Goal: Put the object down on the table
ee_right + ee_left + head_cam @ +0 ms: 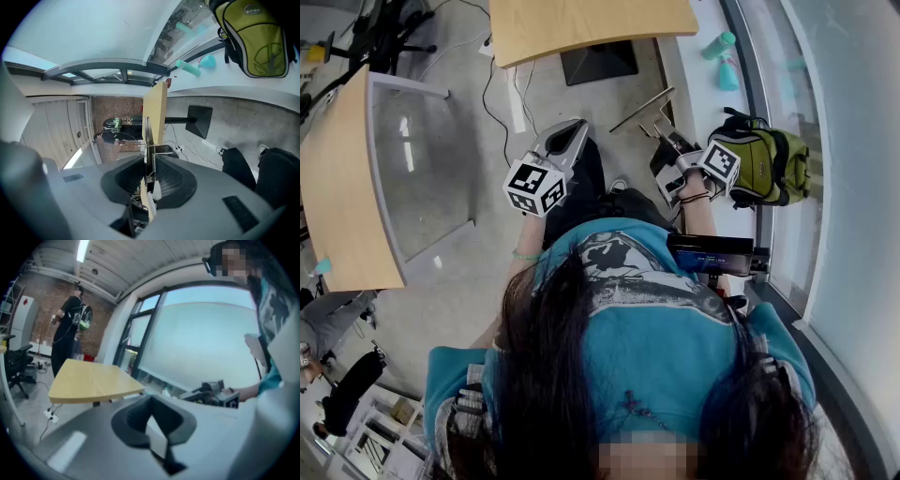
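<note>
A long metal tool with a coil spring (151,149) sticks out from between the pads of my right gripper (148,183), which is shut on it. From the head view, that right gripper (668,150) is held in the air in front of the person's chest. The tool's thin metal arms (643,111) point away over the floor. My left gripper (574,131) hangs beside it at the left, its jaws together and holding nothing. In the left gripper view the left gripper (151,401) points toward a wooden table (89,380).
One wooden table (581,26) on a black base (598,62) stands ahead and another wooden table (337,187) at the left. A yellow-green backpack (769,167) and teal bottles (722,52) lie on the window ledge at the right. Cables run over the concrete floor (502,103).
</note>
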{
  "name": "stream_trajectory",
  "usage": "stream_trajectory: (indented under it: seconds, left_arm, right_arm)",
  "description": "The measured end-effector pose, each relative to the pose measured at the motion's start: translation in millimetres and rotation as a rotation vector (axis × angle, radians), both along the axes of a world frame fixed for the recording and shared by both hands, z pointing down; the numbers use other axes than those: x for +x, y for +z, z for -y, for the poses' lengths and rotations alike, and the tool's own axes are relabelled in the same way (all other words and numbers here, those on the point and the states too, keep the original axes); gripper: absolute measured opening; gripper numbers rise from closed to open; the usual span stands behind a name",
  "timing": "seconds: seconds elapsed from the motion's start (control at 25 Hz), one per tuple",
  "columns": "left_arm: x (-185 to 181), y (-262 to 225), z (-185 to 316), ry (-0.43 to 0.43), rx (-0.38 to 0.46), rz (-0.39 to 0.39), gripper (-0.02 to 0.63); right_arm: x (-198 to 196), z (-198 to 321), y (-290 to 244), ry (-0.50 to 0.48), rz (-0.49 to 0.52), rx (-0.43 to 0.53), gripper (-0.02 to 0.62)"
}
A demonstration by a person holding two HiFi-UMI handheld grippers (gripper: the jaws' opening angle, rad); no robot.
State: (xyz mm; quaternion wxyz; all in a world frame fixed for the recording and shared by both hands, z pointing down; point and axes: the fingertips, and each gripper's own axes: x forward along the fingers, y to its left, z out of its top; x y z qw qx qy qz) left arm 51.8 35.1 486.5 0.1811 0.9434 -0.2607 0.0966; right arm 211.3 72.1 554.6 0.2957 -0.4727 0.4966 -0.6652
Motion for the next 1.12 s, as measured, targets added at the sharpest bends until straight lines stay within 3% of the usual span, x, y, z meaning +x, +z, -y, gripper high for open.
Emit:
stream_trajectory:
  seconds: [0.32, 0.72, 1.12]
  left_arm:
    - [-9.8, 9.9, 95.5, 0.018, 0.009, -0.015, 0.004]
    - [-63.7, 4.2, 245.8, 0.039, -0.008, -0.038, 0.003]
    - [-104.4, 20.1, 332.1, 0.024, -0.067, -0.057, 0.003]
  right_arm:
    - [-5.7, 90.5, 9.8, 0.01, -0.008, -0.003, 0.081]
    - [-59.6, 268.6, 1.9, -0.016, -0.049, -0.029, 0.081]
    - [-83.5, 434.2, 19.1, -0.093, -0.081, -0.011, 0.08]
